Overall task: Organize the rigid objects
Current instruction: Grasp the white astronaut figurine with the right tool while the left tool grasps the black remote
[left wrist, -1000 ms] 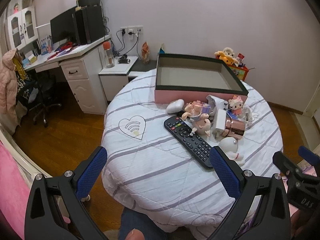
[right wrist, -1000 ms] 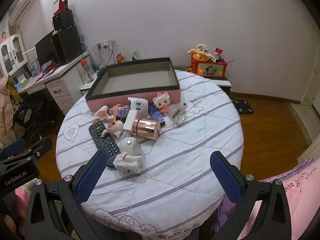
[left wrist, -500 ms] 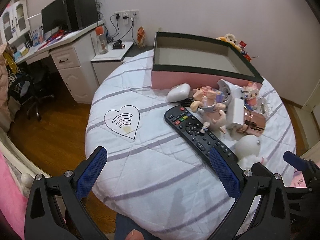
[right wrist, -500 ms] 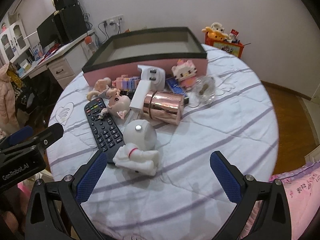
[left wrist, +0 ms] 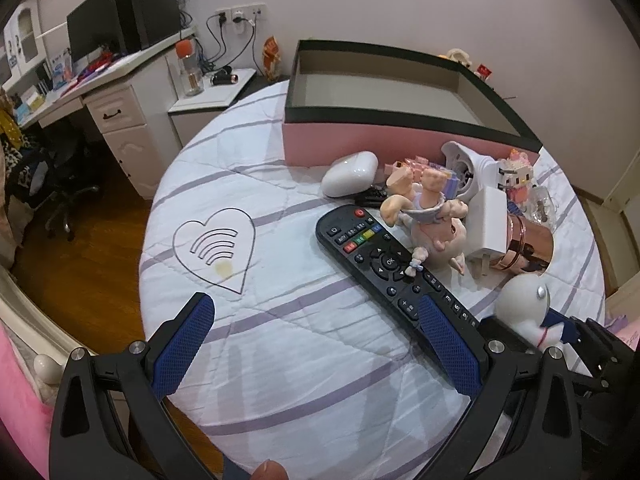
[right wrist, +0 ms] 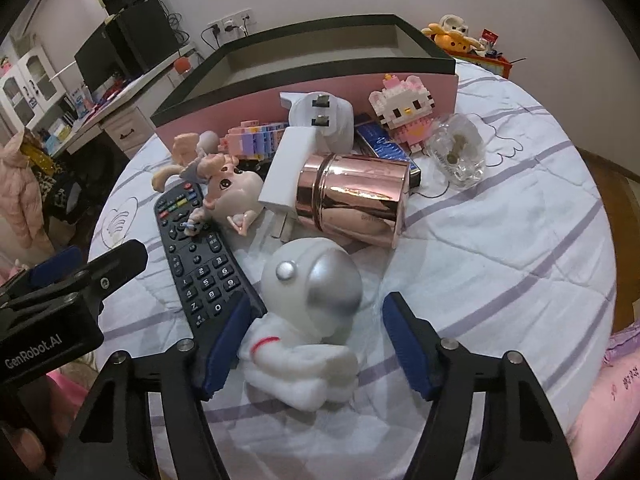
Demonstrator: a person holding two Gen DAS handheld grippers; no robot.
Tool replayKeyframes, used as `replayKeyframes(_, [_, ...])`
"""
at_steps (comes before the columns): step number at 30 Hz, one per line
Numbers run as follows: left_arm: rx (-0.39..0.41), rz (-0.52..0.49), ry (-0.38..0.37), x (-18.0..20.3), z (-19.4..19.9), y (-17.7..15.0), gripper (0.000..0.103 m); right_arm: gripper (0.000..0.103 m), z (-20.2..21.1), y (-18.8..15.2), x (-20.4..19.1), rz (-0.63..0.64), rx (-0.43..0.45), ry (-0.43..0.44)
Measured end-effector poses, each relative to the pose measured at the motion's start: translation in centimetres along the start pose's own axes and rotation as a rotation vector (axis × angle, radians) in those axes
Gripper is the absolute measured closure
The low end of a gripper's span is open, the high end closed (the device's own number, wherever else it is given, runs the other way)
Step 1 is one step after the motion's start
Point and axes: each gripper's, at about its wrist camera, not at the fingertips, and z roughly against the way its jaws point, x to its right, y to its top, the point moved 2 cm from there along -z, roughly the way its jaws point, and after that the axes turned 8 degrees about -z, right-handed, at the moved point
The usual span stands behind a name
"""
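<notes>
A white astronaut figure [right wrist: 308, 316] lies on the round table between the open fingers of my right gripper [right wrist: 320, 340]; I cannot tell if the pads touch it. It also shows in the left wrist view [left wrist: 524, 308]. A black remote [right wrist: 196, 252] lies to its left, also seen in the left wrist view [left wrist: 384, 260]. My left gripper [left wrist: 316, 344] is open and empty over the quilt, its right finger above the remote's lower end. Behind stand a rose-gold can [right wrist: 356, 200], a doll [right wrist: 224, 188] and an empty pink box with black rim [right wrist: 320, 80].
Near the box lie a white charger [right wrist: 284, 172], a white plug [right wrist: 320, 120], a brick cat figure [right wrist: 404, 108], a clear glass piece [right wrist: 460, 152] and a white earbud case [left wrist: 350, 172]. A desk [left wrist: 100, 92] with a monitor stands far left. The table edge drops to wooden floor.
Both grippers have moved forward and down toward the table. My right gripper now straddles the astronaut figure; my left one has come over the remote's lower end.
</notes>
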Motion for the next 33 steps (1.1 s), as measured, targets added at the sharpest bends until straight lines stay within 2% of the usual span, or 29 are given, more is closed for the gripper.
replayKeyframes(7, [-0.014, -0.015, -0.014, 2.0, -0.4, 0.2, 0.000, 0.048, 1.3, 0.0, 2.3, -0.024, 0.020, 0.042])
replayKeyframes(11, [-0.034, -0.021, -0.033, 3.8, -1.0, 0.1, 0.000, 0.048, 2.3, 0.0, 3.4, -0.027, 0.039, 0.031])
replayKeyframes(16, [-0.070, 0.022, -0.042, 4.7, -2.8, -0.2, 0.000, 0.048, 2.9, 0.2, 4.2, -0.028, 0.052, 0.023])
replayKeyframes(19, [-0.064, 0.063, -0.042, 4.8, -3.7, -0.1, 0.000, 0.048, 2.9, 0.3, 4.4, -0.031, 0.053, 0.025])
replayKeyframes(23, [-0.048, 0.028, 0.015, 5.6, -4.5, 0.1, 0.000, 0.048, 2.7, 0.5, 4.2, -0.029, 0.051, 0.027])
replayKeyframes(26, [-0.017, 0.037, 0.010, 5.5, -4.4, -0.2, 0.001, 0.048, 2.7, 0.5, 4.2, -0.028, 0.048, 0.031])
replayKeyframes(29, [0.012, 0.034, -0.005, 4.4, -3.5, -1.1, 0.019, 0.048, 2.7, 0.5, 4.1, -0.026, 0.047, 0.032])
replayKeyframes(31, [0.026, 0.026, -0.015, 3.2, -2.8, -1.8, 0.042, 0.048, 2.8, 0.5, 4.1, -0.026, 0.046, 0.032])
replayKeyframes(33, [0.031, 0.029, -0.039, 1.9, -2.4, -2.1, 0.056, 0.048, 2.7, 0.5, 3.9, -0.026, 0.044, 0.035])
